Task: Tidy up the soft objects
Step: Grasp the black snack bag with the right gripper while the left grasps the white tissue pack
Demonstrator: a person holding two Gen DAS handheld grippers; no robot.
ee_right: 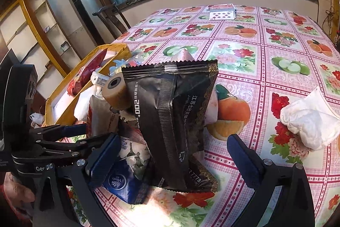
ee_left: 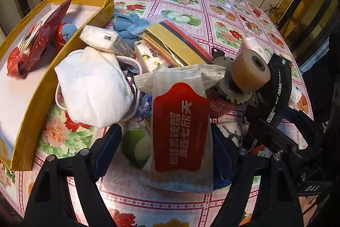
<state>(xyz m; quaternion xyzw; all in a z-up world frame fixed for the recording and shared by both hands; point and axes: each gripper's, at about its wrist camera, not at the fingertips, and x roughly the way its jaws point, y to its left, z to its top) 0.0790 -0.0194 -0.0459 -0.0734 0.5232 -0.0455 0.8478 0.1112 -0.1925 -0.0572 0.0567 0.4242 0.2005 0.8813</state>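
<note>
A white snack packet with a red label [ee_left: 180, 127] lies on the flowered tablecloth [ee_left: 191, 5] between the fingers of my left gripper [ee_left: 165, 133]. That gripper is open, and its left pad stands clear of the packet. A black foil packet [ee_right: 176, 116] stands upright against the pile, between the wide-open fingers of my right gripper [ee_right: 174, 139]; neither pad presses on it. The same black foil packet [ee_left: 278, 82] shows at the right of the left wrist view. A folded white pad [ee_left: 93, 86] rests on a plastic tub.
A yellow box [ee_left: 27, 120] at the left holds a red plastic bag [ee_left: 40, 42] and blue cloth. The pile also has a tissue pack [ee_left: 102, 37], a tan roller [ee_left: 250, 69] and a blue tissue pack [ee_right: 125, 180]. A crumpled white cloth [ee_right: 310, 120] lies right; playing cards [ee_right: 223, 14] far back.
</note>
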